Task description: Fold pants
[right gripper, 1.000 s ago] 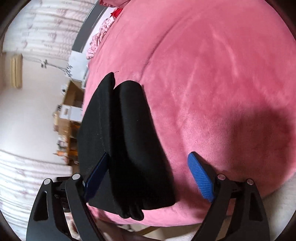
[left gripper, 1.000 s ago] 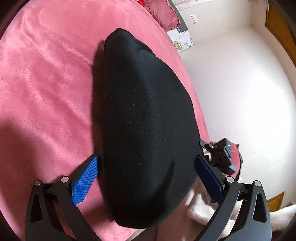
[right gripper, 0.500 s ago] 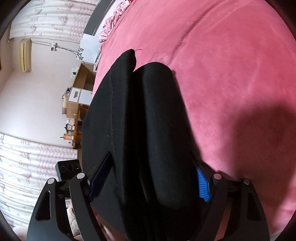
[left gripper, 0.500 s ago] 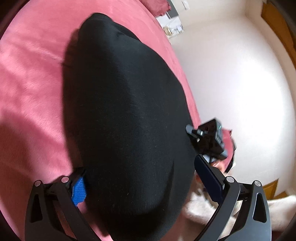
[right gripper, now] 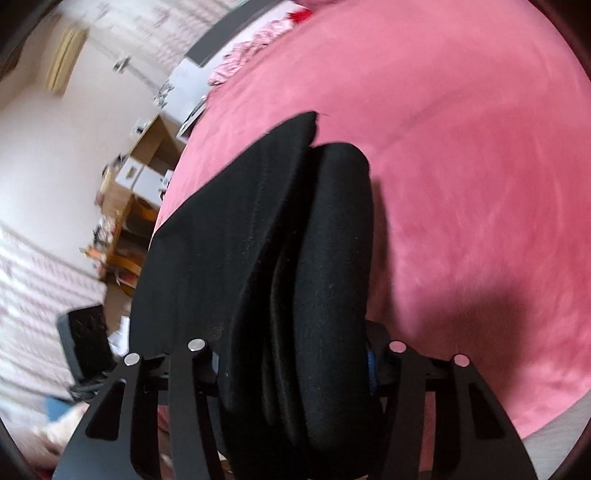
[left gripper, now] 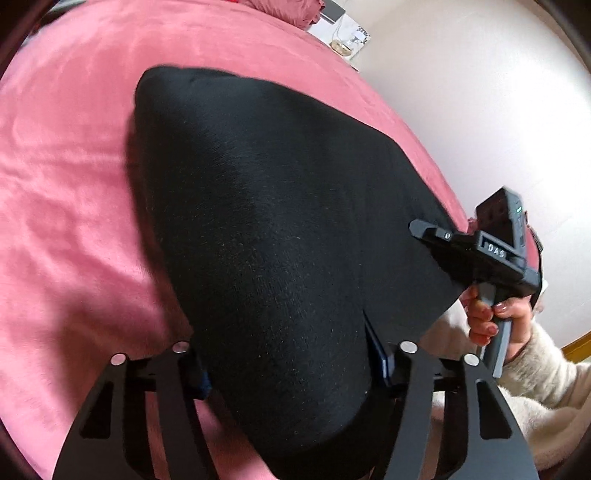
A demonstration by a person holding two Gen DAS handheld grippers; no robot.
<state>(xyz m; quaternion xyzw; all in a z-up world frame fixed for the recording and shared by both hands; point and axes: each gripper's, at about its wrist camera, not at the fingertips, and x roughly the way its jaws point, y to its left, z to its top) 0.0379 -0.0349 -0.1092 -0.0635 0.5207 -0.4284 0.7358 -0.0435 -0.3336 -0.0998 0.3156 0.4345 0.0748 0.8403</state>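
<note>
The black pants (left gripper: 280, 229) lie folded in thick layers on the pink bed (left gripper: 74, 155). My left gripper (left gripper: 291, 369) is shut on the near end of the bundle, its blue pads mostly hidden by cloth. My right gripper (right gripper: 295, 365) is shut on the other end of the pants (right gripper: 280, 258), with the stacked layers bulging between its fingers. The right gripper's body and the hand holding it show in the left wrist view (left gripper: 491, 254) at the pants' right edge.
The pink bed cover (right gripper: 461, 166) spreads far and right. Beyond the bed edge are pale floor (left gripper: 498, 110), a wooden shelf with boxes (right gripper: 136, 184) and pink pillows (left gripper: 284, 9). A cream sleeve (left gripper: 535, 362) is at lower right.
Both grippers moved in onto the ends of the folded pants and closed from wide open to clamped on the cloth. The bundle now fills both views.
</note>
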